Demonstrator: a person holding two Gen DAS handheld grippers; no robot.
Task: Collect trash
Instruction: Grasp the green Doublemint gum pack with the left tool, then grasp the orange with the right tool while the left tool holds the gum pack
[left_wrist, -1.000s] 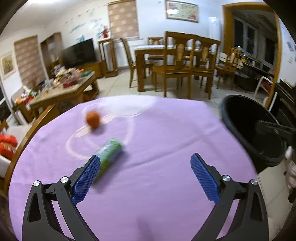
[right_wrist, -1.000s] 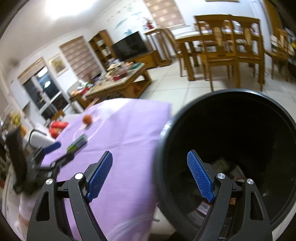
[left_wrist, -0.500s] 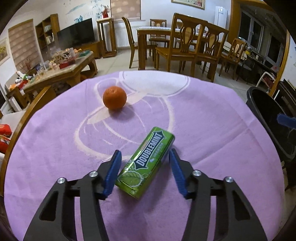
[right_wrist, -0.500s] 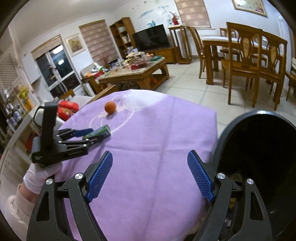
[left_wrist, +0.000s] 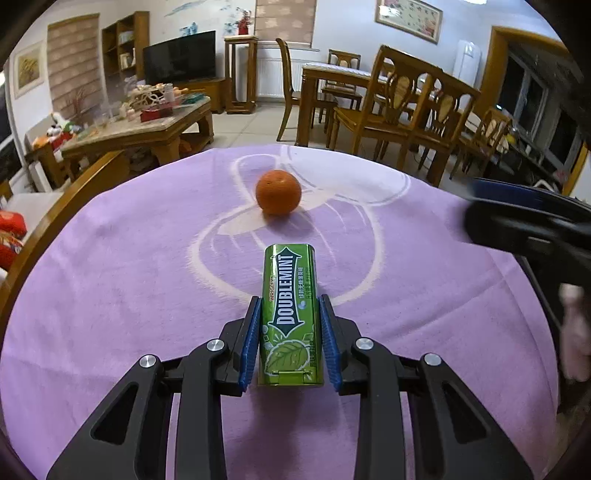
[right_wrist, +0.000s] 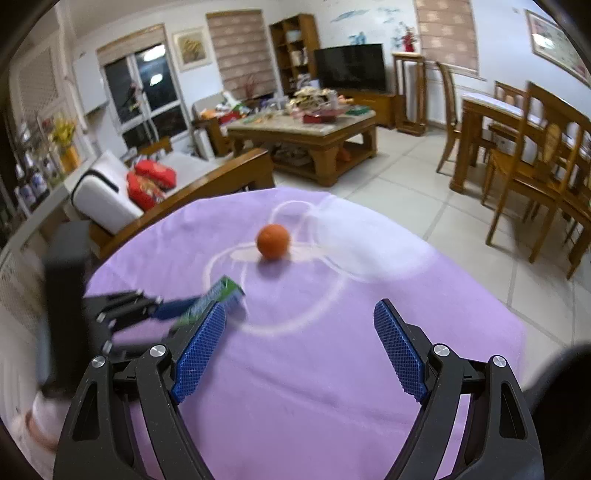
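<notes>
A green Doublemint gum box (left_wrist: 290, 295) lies on the purple tablecloth (left_wrist: 129, 277). My left gripper (left_wrist: 290, 314) is shut on its near end, both blue pads against its sides. In the right wrist view the box (right_wrist: 214, 295) shows blurred in the left gripper (right_wrist: 173, 308) at the left. My right gripper (right_wrist: 299, 343) is open and empty above the cloth (right_wrist: 314, 369). It appears blurred at the right edge of the left wrist view (left_wrist: 517, 218). An orange (left_wrist: 278, 192) sits beyond the box; it also shows in the right wrist view (right_wrist: 273, 241).
The dark rim of a black bin (right_wrist: 565, 387) shows at the lower right, beside the table. A wooden chair back (left_wrist: 55, 218) curves along the table's left edge. A coffee table (right_wrist: 303, 129) and dining chairs (left_wrist: 406, 110) stand on the floor beyond.
My left gripper has closed on the gum box, which now points straight ahead. My right gripper has swung from the bin to over the table.
</notes>
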